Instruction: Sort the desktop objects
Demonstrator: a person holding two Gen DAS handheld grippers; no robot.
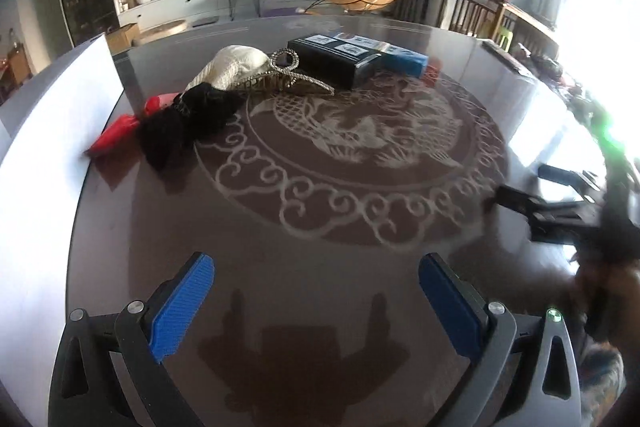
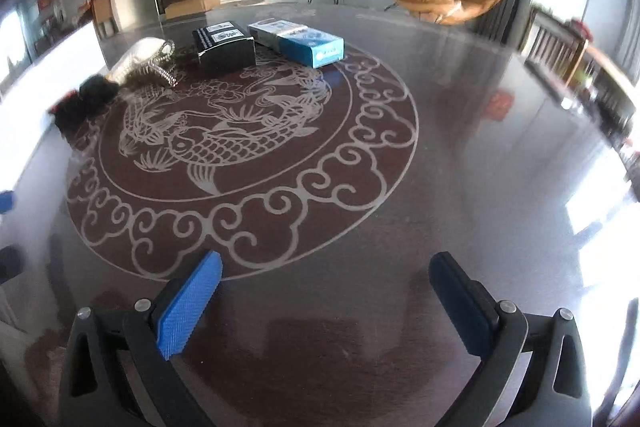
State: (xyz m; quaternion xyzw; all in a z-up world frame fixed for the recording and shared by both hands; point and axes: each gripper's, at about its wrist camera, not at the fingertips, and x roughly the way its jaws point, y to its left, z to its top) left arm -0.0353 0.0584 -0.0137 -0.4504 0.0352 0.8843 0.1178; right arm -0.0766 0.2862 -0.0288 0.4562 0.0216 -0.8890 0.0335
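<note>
On the far side of the round glass table (image 1: pixel 320 291) lie a black box (image 1: pixel 332 61) (image 2: pixel 226 45), a blue box (image 1: pixel 400 57) (image 2: pixel 298 41), a metallic hair claw clip (image 1: pixel 280 77) (image 2: pixel 162 65), a cream cloth item (image 1: pixel 232 67) (image 2: pixel 138 59), a black fluffy item (image 1: pixel 188 121) (image 2: pixel 86 101) and a red item (image 1: pixel 120 131). My left gripper (image 1: pixel 316 291) is open and empty, low over the near table. My right gripper (image 2: pixel 326 291) is open and empty too; it also shows blurred at the right of the left wrist view (image 1: pixel 552 203).
A white upright panel (image 1: pixel 60 131) stands at the table's left edge beside the red item. The table centre carries a fish and cloud pattern (image 2: pixel 224 143). A living room with a TV and an orange chair lies beyond.
</note>
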